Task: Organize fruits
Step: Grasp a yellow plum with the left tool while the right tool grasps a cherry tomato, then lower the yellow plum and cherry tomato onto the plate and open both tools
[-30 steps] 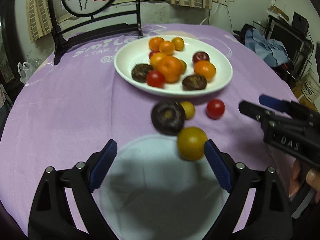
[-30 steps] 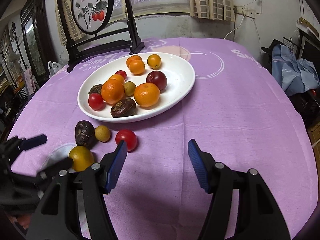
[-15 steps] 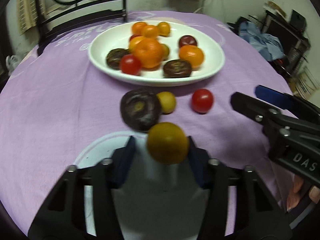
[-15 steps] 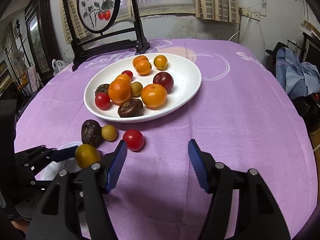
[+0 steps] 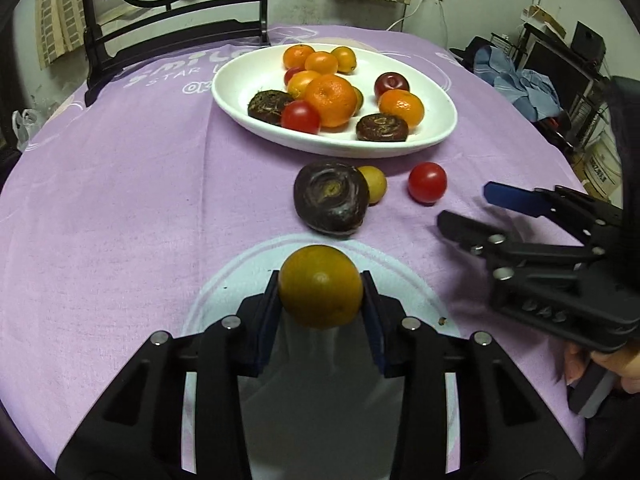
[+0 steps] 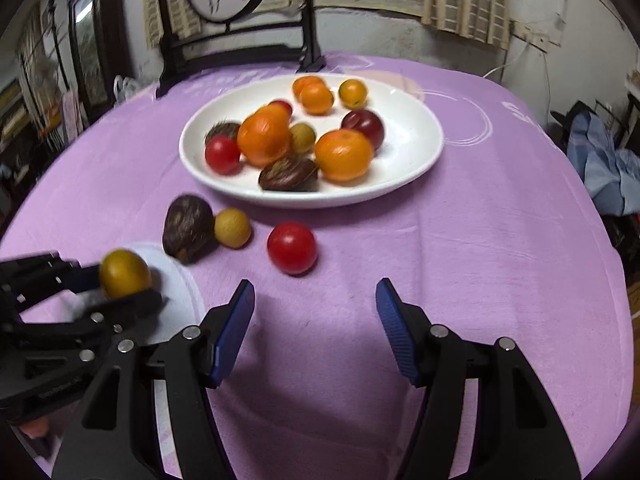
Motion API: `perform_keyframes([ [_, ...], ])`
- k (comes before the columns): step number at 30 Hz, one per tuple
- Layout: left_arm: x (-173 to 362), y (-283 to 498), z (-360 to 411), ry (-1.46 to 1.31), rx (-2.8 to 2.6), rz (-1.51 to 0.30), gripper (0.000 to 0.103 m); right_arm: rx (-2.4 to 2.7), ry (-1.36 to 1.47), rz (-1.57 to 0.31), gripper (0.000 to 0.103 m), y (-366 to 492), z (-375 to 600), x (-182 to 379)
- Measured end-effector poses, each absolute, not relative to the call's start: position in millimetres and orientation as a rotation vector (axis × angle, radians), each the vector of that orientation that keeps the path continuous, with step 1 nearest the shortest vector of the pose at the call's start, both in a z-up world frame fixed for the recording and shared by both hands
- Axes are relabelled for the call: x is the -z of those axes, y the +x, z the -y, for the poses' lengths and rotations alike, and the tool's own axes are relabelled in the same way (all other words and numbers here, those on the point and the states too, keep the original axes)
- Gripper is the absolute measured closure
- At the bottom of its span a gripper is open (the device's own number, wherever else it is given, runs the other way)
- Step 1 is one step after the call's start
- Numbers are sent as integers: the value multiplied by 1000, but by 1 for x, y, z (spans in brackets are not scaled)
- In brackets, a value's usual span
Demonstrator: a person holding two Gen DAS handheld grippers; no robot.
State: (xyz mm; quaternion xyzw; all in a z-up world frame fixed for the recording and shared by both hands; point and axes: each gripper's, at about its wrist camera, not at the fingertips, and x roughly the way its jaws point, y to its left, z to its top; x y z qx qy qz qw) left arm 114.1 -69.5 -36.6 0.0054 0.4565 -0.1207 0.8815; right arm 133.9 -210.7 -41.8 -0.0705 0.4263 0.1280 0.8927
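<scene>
The left tongs [image 5: 321,294], apart a second ago, are now clamped on the round yellow-orange fruit [image 5: 320,286], lifting it over the small white saucer [image 5: 224,280]; the pick looks done, transport next. At two o'clock the right tongs [image 6: 315,308] hang apart, empty. Toward twelve on the purple-clothed counter [image 5: 120,200] lie a dark wrinkled fruit [image 5: 331,197], a small yellow fruit [image 5: 374,184] and a red tomato [image 5: 427,182], then the white oval plate [image 5: 442,110] of fruit.

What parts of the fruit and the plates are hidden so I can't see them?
- Small plate, left wrist view: its middle is covered by the left gripper and the yellow-orange fruit it holds.
- Small red fruit on the big plate, right wrist view: mostly behind an orange.
</scene>
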Motion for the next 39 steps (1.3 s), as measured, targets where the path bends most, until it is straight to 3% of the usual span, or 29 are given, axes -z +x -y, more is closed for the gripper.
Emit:
perform_keyframes([
  [7, 38, 117, 66, -9, 268, -962, 64, -253, -200, -900, 47, 156, 190, 50],
  [8, 38, 117, 66, -10, 268, -962, 64, -260, -185, -905, 51, 160, 190, 51],
  [10, 38, 118, 66, -13, 269, -962, 64, -285, -153, -907, 74, 165, 189, 50],
  [30, 30, 112, 69, 22, 240, -904, 64, -307, -59, -788, 74, 131, 216, 16],
  [39, -18, 119, 71, 2, 238, -816, 64, -320, 113, -715, 74, 131, 241, -5],
])
